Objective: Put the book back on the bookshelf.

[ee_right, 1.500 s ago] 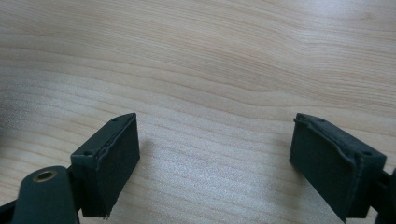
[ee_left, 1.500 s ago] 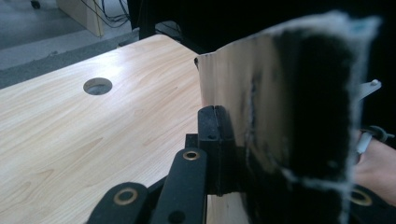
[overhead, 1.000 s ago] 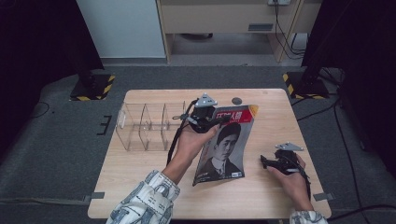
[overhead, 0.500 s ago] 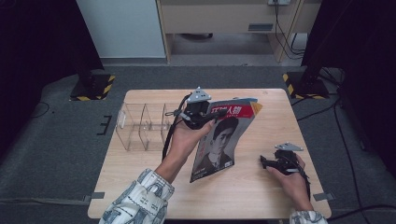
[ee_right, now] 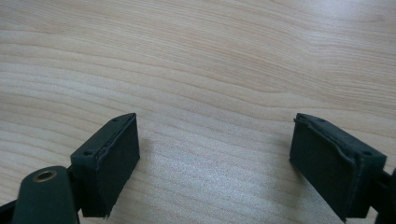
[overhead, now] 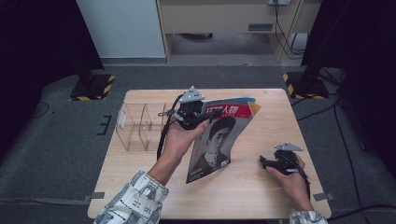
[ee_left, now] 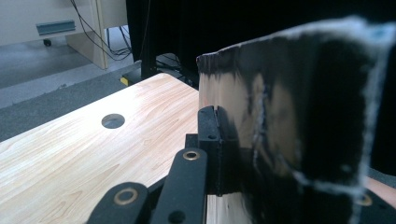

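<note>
magazine: the magazine (overhead: pixel 219 140) is off flat now, tipped up on its lower edge with the cover facing the camera in the high view. Bottom corner looks like it's touching the table, top end is up in the air near the middle of the table.

left gripper: left gripper (overhead: pixel 201 113) is pinching the magazine's top edge near the left corner. In the left gripper view you can see the jaws pressed together on the pages (ee_left: pixel 280 116), so that's a solid hold imo.

rack: clear plastic rack (overhead: pixel 142 126) with upright dividers sits just left of the magazine, slots look empty as far as I can tell through the plastic. Magazine isn't touching it.

done so far: I'd say the pick-up part is done; magazine grabbed and stood up.

left to do: my guess is it's headed for one of the rack slots, so swing it over to the left, line the lower edge up with a gap between dividers, slide it down, let go. None of that has happened.

right gripper: right gripper (overhead: pixel 268 163) is parked on the table off to the right, well apart from the magazine. Jaws spread wide with nothing between them, just bare wood (ee_right: pixel 210 93) under them.

table: wooden table (overhead: pixel 261 196), with a small round hole (ee_left: pixel 113 121) near the far edge.

progress call: maybe a third of the way.
</note>
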Tool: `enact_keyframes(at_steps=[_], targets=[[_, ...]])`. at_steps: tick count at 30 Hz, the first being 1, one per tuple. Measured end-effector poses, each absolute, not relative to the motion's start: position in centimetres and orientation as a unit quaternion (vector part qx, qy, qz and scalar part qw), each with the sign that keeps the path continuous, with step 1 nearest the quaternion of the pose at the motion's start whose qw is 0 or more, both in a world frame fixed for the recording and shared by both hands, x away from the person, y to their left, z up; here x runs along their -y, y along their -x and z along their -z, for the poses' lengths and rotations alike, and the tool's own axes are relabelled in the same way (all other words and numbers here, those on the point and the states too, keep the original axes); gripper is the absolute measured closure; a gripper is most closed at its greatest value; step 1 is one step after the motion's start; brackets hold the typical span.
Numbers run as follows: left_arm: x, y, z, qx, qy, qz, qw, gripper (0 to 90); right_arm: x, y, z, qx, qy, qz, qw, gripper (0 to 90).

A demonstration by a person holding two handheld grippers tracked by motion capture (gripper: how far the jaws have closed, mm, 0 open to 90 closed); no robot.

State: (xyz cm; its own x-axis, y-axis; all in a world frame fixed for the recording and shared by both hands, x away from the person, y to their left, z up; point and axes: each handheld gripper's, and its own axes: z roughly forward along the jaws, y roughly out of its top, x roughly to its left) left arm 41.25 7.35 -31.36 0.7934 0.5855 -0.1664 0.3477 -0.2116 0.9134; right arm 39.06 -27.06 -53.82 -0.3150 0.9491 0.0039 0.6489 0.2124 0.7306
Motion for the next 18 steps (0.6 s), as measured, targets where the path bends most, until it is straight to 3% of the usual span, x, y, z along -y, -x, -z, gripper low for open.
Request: enact_keyframes(at_steps=[18], targets=[[-10.4,-39.2,31.6,-0.304,-0.77,-0.106,0.551,86.6,26.9,-39.1,53.8,-0.748,-0.531,-0.325,0.23,15.9]])
